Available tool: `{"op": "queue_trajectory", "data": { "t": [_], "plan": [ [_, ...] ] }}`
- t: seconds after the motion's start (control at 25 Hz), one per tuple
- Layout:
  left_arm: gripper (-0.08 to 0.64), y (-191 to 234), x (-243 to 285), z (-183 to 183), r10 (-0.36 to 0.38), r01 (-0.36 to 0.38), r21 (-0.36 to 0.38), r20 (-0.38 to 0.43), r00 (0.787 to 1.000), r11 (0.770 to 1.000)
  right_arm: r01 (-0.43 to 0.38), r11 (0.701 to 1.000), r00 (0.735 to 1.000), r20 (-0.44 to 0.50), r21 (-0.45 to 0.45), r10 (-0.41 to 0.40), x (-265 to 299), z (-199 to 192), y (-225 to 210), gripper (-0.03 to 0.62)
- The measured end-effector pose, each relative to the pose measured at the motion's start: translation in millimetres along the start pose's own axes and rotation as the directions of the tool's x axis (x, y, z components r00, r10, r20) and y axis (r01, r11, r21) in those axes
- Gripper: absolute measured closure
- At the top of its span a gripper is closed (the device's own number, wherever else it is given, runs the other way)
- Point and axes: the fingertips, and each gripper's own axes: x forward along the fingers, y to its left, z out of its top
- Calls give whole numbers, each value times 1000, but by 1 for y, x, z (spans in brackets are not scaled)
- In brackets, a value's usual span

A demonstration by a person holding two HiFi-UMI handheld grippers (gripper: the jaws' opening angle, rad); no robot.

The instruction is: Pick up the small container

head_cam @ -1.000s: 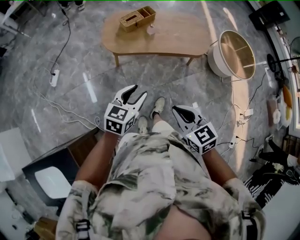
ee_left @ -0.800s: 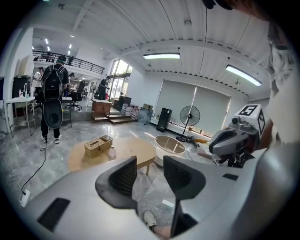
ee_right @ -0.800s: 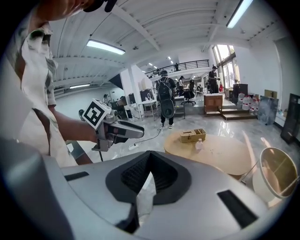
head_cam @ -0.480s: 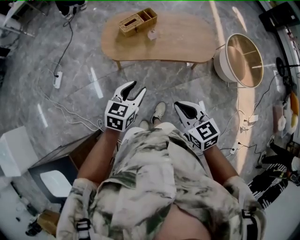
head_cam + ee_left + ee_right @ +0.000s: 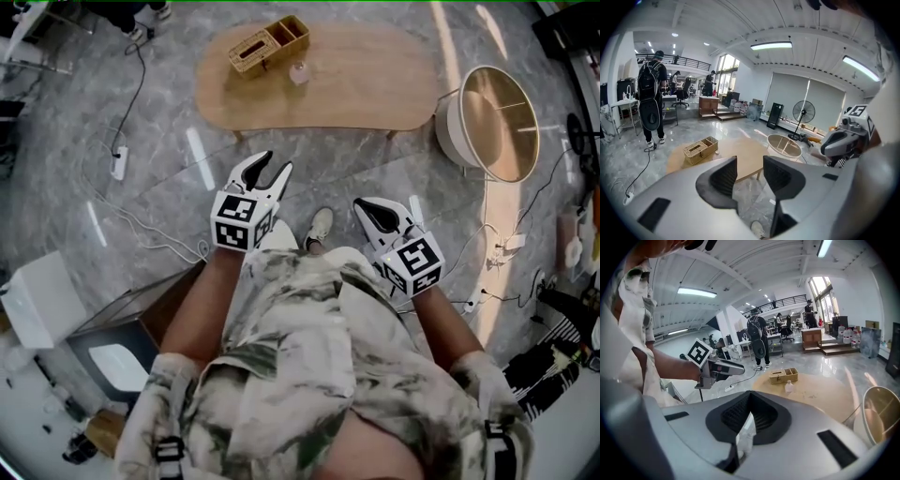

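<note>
Clear plastic small container (image 5: 299, 73) at 12 o'clock on oval wooden bench (image 5: 375, 84), well apart from me. My left gripper (image 5: 277, 161) jaws apart, right gripper (image 5: 361, 204) jaws together. A clumsy reach could topple it.

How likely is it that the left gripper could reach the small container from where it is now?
Probably not yet. The left gripper, jaws open, sits near the person's body, with a stretch of floor between it and the table where the small container stands beside the basket. Nothing blocks the path.
</note>
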Motion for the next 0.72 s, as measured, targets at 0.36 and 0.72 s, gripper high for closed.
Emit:
{"op": "queue_trajectory", "data": {
  "t": [0.36, 0.72],
  "plan": [
    [377, 33, 72, 11, -11, 11, 10, -41, 999, 1000, 27, 998, 1000, -15, 55, -27, 23, 3, -45, 572],
    [380, 90, 162, 21, -32, 37, 38, -116, 993, 999, 113, 985, 992, -63, 128, -105, 50, 20, -96, 572]
  ]
}}
